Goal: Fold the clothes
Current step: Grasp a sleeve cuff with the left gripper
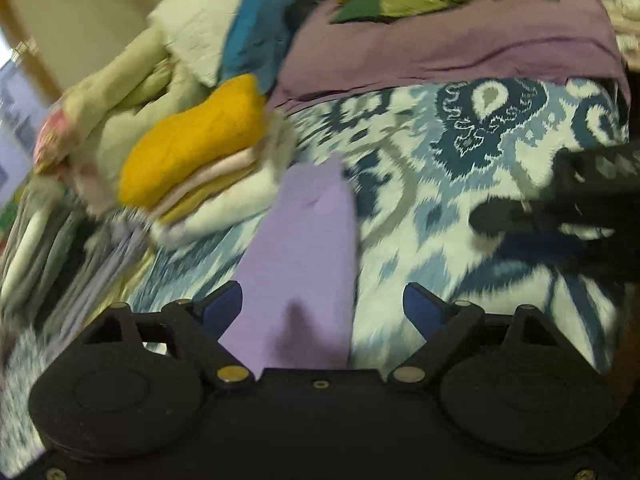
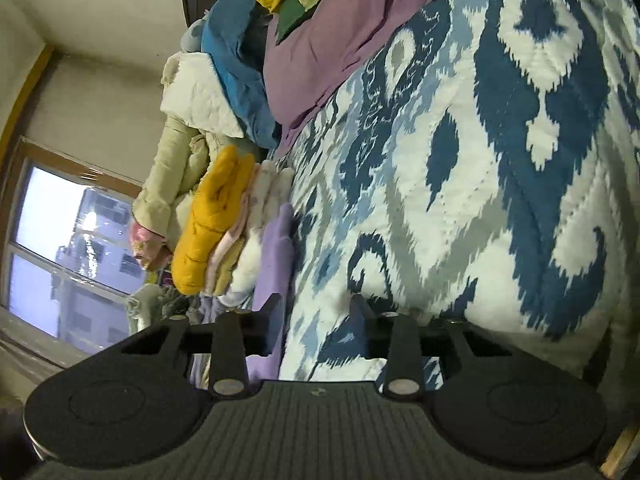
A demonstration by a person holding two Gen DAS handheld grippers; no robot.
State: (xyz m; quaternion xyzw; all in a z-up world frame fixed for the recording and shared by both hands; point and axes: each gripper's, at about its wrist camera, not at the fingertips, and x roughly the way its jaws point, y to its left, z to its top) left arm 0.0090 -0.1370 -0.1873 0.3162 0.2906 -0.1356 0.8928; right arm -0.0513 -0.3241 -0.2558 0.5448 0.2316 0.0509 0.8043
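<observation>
A blue-and-white patterned bedspread (image 1: 460,184) covers the bed, with a purple blanket (image 1: 440,48) bunched behind it. A lilac garment (image 1: 304,264) lies flat on the bedspread beside a stack of folded clothes (image 1: 200,168) topped in mustard yellow. The left gripper (image 1: 322,308) hangs over the lilac garment, jaws wide, nothing held. The right gripper (image 2: 316,312) is partly apart, gripping nothing.

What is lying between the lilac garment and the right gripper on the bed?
Only bare patterned quilt separates the lilac garment from the right gripper, seen in the left wrist view.
</observation>
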